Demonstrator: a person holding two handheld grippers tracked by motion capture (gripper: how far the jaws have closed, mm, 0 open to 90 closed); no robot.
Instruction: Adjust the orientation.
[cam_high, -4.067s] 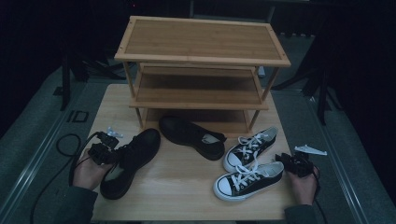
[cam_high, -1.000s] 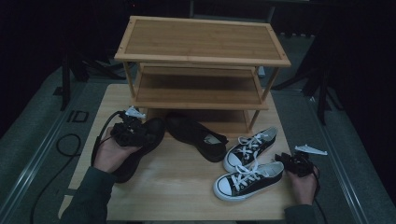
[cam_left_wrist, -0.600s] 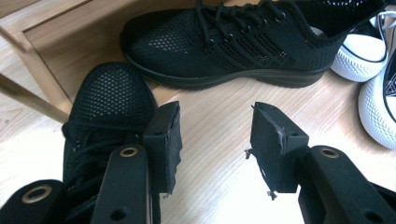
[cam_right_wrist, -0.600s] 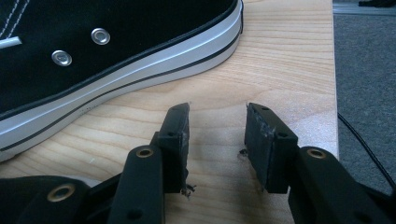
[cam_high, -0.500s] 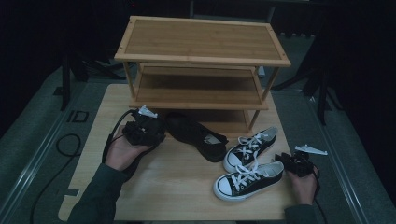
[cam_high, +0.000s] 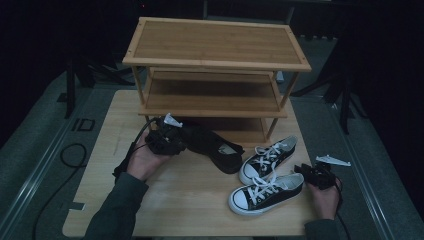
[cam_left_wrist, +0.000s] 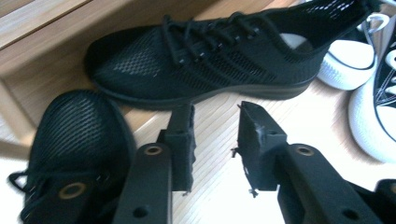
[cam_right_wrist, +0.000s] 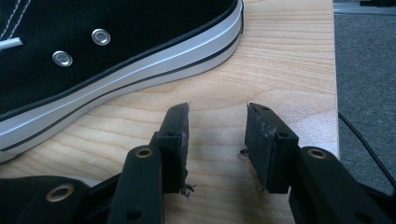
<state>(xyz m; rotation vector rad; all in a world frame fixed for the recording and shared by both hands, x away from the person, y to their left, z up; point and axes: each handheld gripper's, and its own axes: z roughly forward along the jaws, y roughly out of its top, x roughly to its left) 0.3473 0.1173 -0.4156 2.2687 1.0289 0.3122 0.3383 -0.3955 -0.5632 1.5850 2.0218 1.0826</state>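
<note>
My left gripper (cam_high: 166, 138) (cam_left_wrist: 215, 115) hovers in front of the rack's bottom shelf. Its jaws have just been closing, with bare table between them. One black mesh shoe (cam_high: 216, 147) (cam_left_wrist: 210, 56) lies just beyond the jaws. The toe of its mate (cam_left_wrist: 79, 135) sits beside the left jaw, untouched by the pads. In the high view my hand and gripper cover that mate. My right gripper (cam_high: 314, 173) (cam_right_wrist: 217, 112) rests open on the table by the heel of the near black-and-white sneaker (cam_high: 267, 190) (cam_right_wrist: 93, 56). The second sneaker (cam_high: 270, 155) lies behind it.
A three-shelf bamboo rack (cam_high: 215, 45) stands at the back of the wooden table (cam_high: 190, 205). Black cables trail off the table's left side (cam_high: 70, 150). The table's right edge (cam_right_wrist: 334, 93) runs close to my right gripper, with grey floor beyond.
My left hand has moved right and toward the rack, bringing the gripper up beside the black shoe lying there. Its jaws stand narrower. The right hand and sneakers have stayed put.
</note>
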